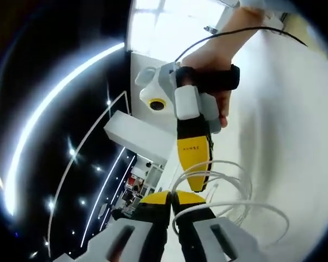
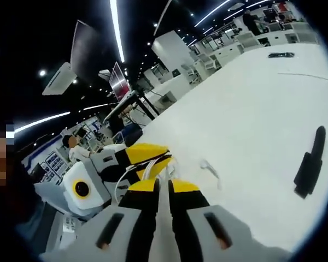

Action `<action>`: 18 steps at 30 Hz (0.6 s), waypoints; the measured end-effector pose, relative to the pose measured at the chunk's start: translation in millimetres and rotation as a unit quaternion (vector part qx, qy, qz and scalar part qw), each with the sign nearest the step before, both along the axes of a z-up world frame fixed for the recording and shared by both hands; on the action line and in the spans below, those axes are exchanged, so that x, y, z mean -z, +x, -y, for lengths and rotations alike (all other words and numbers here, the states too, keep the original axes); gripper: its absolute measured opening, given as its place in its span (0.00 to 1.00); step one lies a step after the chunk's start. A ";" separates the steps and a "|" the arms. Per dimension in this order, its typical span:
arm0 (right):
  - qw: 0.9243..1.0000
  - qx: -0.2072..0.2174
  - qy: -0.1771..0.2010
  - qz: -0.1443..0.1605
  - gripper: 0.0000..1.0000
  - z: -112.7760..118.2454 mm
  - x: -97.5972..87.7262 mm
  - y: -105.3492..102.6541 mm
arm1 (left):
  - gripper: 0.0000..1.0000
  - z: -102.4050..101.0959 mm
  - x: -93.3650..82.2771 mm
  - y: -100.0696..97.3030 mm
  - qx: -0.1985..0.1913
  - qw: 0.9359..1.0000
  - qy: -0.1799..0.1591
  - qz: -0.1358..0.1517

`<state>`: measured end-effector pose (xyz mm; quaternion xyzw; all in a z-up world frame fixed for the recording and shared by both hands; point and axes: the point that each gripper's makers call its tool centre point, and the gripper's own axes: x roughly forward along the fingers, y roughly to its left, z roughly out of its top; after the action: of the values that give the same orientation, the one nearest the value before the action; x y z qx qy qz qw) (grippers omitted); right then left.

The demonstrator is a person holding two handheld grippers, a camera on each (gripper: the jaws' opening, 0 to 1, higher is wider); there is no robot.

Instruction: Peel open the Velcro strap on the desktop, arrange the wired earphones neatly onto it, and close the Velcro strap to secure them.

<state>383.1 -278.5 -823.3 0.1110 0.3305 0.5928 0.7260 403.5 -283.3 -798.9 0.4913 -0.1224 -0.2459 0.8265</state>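
Left gripper view: the left gripper (image 1: pixel 172 199) had its yellow-tipped jaws pressed together on the white earphone cable (image 1: pixel 238 188), whose loops lay on the white desk (image 1: pixel 300 142). The right gripper (image 1: pixel 195 183) (held by a person's hand (image 1: pixel 218 60)) pointed down at the same loops; whether its jaws were spread could not be told there.

Right gripper view: its jaws met around the white cable. The black strap (image 2: pixel 310 162) lay flat on the desk, well apart from both grippers.
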 end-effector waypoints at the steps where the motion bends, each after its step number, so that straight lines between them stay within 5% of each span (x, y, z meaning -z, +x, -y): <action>1: 1.000 -0.001 -0.004 -0.001 0.09 -0.4 1.3 0.2 | 0.07 0.2 -0.4 -0.2 0.000 1.000 0.001 0.001; 8: 1.000 -0.003 -0.011 -0.003 0.04 0.8 4.1 0.2 | 0.07 0.8 -1.6 -2.4 0.000 1.000 0.008 0.009; 14: 0.997 0.025 -0.029 0.064 0.04 12.3 -2.0 12.8 | 0.07 -1.0 -0.5 -4.3 -0.001 1.000 -0.003 -0.004; 18: 0.997 0.035 -0.019 0.073 0.04 14.6 -10.2 14.5 | 0.07 1.4 2.9 -3.4 0.002 1.000 -0.006 -0.013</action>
<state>397.7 -293.1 -813.1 0.0650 0.2840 0.5671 0.7704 400.2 -284.7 -801.8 0.4829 -0.1137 -0.2533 0.8305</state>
